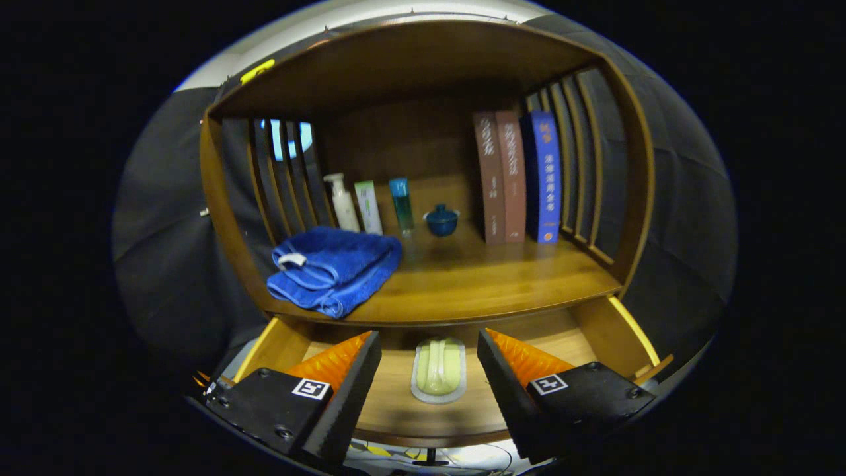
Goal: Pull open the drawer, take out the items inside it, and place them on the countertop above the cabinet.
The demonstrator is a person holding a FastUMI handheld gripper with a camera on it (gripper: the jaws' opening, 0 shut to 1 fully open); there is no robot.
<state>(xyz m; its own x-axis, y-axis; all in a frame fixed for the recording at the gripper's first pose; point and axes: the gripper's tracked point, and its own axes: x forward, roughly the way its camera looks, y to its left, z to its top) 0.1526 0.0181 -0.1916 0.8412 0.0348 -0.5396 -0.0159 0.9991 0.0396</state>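
The wooden drawer (595, 330) stands pulled out below the countertop (489, 284). On the drawer's floor lies a pale green item in a clear sealed packet (439, 369), lengthwise between my fingers and a little below them. My gripper (429, 347) hovers over the drawer, open, with nothing between its fingers (360, 370). A folded blue towel (334, 270) rests on the countertop near its front left edge, just beyond the left finger.
At the back of the countertop stand a white pump bottle (344, 201), a white tube (368, 207), a teal bottle (401, 205) and a small blue lidded cup (441, 220). Three upright books (519, 177) lean at the right. Slatted wooden sides and a top board enclose the shelf.
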